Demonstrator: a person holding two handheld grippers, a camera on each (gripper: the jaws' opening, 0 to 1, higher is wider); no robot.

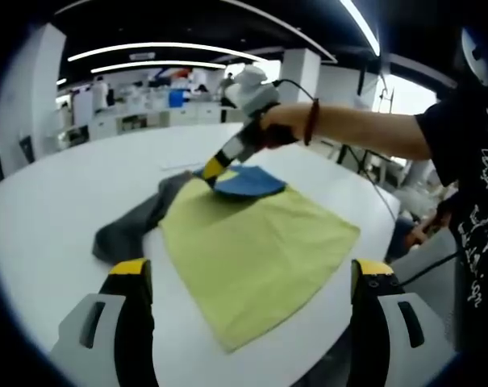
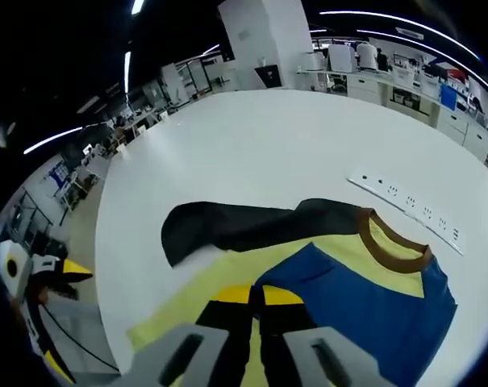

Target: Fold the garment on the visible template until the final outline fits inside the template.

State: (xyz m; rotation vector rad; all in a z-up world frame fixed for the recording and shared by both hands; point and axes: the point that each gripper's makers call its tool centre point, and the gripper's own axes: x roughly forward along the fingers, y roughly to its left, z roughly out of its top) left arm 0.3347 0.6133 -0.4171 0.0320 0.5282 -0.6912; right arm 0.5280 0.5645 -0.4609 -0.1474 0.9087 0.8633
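Note:
The garment (image 1: 252, 242) lies flat on the white round table (image 1: 82, 193): a yellow-green body, a dark grey sleeve (image 1: 135, 226) to the left and a blue panel (image 1: 248, 182) folded over at the far end. A person's hand holds my right gripper (image 1: 213, 168), whose tips pinch the edge of that blue fold. In the right gripper view its jaws (image 2: 258, 297) stand shut on the garment (image 2: 340, 266) where blue meets yellow, near the brown collar (image 2: 389, 246). My left gripper (image 1: 251, 268) hovers over the near hem, jaws wide open.
A white power strip (image 2: 405, 203) lies on the table (image 2: 252, 145) beyond the collar. The person's arm (image 1: 364, 133) and dark shirt are at the right in the left gripper view. My left gripper (image 2: 66, 272) shows off the table's edge. Desks and pillars stand behind.

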